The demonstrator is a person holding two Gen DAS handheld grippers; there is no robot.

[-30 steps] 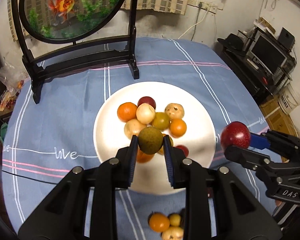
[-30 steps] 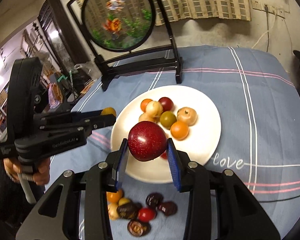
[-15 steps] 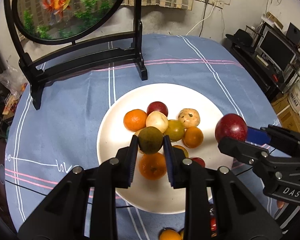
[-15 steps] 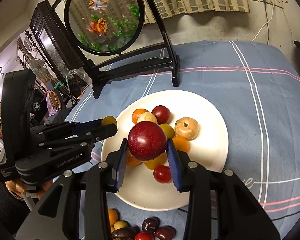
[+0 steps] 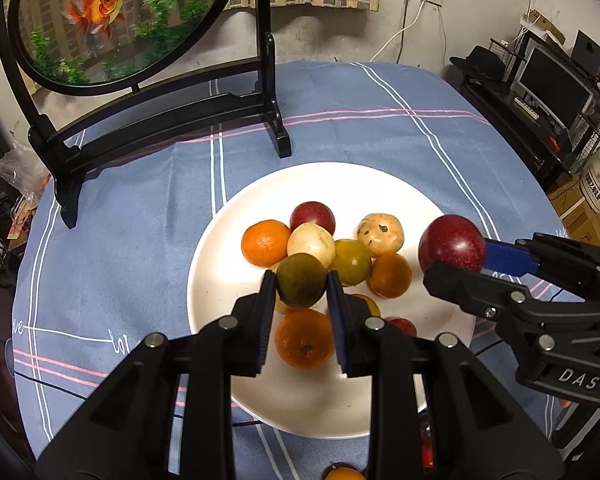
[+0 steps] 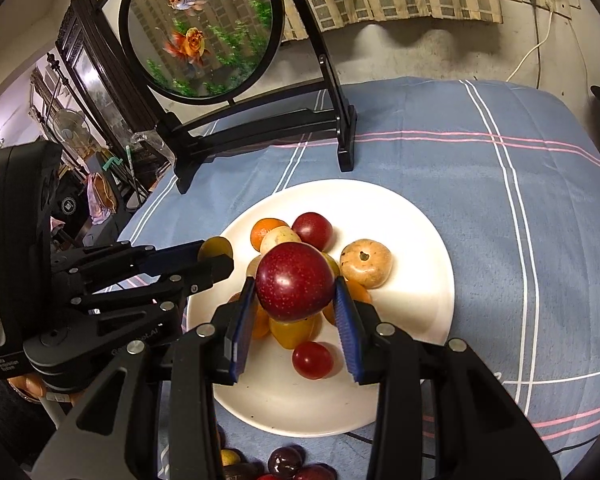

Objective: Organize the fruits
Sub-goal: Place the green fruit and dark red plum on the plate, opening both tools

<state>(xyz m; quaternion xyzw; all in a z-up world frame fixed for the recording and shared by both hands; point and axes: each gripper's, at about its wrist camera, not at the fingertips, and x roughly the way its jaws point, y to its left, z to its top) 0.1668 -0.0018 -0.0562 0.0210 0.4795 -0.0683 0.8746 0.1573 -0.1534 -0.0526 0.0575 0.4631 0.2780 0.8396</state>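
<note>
Left tongs [image 5: 301, 286] pinching a greenish fruit [image 5: 301, 280], right tongs [image 6: 296, 294] pinching a red plum [image 6: 295, 286], both hovering over the white plate [image 5: 380, 184] on the bench, apparently awaiting release among the piled fruits.

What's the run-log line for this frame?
left gripper: shut on round olive-green fruit | right gripper: shut on round dark-red fruit | both over white plate

Black angular left gripper [image 5: 301, 285], right gripper [image 6: 295, 294], blue ribbed fingers [image 6: 242, 322], silver screws, white lettering
</note>
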